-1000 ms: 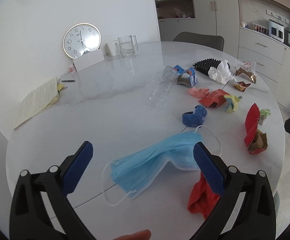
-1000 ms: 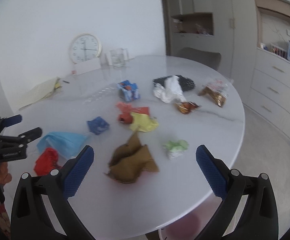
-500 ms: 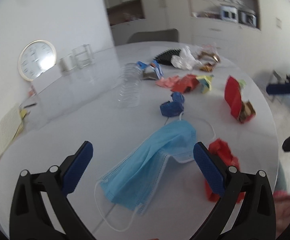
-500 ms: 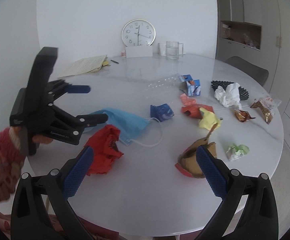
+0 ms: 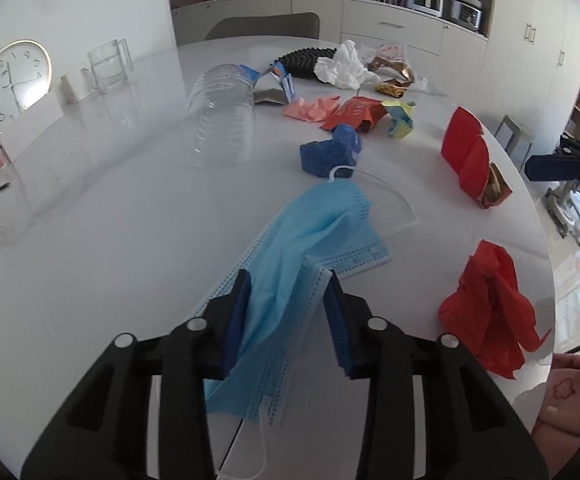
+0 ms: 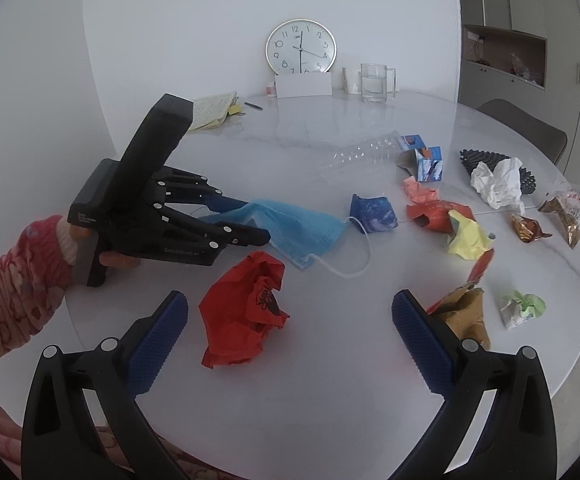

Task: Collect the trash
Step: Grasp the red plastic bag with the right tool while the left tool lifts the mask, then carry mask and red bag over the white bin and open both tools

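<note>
Left gripper, jaws closed on the near end of the blue face mask, which lies on the white table: a light, limp cloth, best pinched at a bunched fold, not by its thin ear loop. Beside it, the red bag, soft and crumpled. Right gripper, jaws spread and empty, above it. No bin is visible.

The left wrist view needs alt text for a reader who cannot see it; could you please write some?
The left claw is shut on a blue face mask on a white round table. A crumpled red bag, a clear plastic bottle and wrappers lie beyond.
</note>
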